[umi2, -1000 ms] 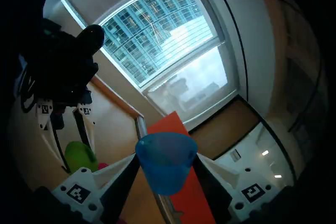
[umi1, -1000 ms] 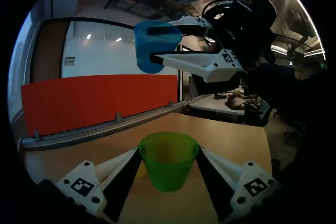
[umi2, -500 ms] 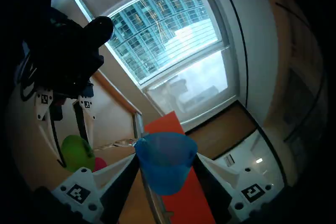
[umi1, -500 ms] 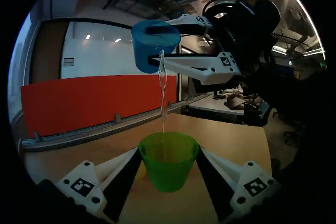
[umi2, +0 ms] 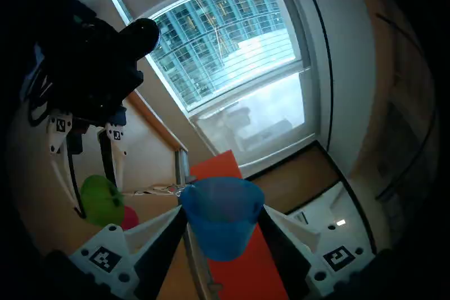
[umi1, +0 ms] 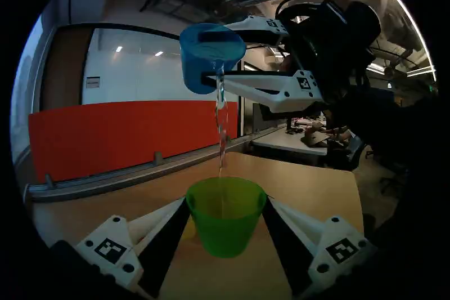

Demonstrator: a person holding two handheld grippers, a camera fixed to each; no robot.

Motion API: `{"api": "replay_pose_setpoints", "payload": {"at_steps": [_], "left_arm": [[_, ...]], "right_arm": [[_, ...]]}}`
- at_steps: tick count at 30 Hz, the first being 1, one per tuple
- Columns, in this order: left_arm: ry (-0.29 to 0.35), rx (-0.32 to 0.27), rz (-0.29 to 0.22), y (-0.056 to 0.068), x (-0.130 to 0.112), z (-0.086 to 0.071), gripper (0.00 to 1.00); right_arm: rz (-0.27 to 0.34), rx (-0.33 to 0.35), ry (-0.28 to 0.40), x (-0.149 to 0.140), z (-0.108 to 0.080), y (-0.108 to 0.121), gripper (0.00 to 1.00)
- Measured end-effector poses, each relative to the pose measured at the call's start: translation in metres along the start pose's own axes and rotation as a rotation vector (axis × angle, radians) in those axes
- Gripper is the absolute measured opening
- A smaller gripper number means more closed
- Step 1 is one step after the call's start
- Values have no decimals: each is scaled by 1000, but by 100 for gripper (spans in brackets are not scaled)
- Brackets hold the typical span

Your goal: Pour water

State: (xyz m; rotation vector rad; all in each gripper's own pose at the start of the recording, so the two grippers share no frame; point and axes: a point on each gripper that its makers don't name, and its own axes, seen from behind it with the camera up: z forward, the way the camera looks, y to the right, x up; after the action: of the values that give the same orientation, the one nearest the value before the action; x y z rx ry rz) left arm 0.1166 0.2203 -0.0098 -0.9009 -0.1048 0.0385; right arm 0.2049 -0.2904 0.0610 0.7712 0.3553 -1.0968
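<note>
As right tongs [umi2: 222, 213] tilt blue cup [umi1: 209, 57], left tongs [umi1: 225, 205] hold green cup [umi1: 226, 227].

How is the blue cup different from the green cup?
The blue cup is tipped and held up high; the green cup is upright and lower down. Water runs out of the blue cup and falls into the green cup. Both are see-through cups, the blue in the right claw, the green in the left claw.

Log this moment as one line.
right hand-held gripper: shut on blue cup, tilted | water: streaming into green cup | left hand-held gripper: shut on green cup
</note>
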Motion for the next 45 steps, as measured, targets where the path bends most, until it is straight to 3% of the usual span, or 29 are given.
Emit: {"api": "replay_pose_setpoints", "payload": {"at_steps": [45], "left_arm": [[8,4,8,-1,3,0,87]], "right_arm": [[-186,-42,-12,4,0,22,88]]}}
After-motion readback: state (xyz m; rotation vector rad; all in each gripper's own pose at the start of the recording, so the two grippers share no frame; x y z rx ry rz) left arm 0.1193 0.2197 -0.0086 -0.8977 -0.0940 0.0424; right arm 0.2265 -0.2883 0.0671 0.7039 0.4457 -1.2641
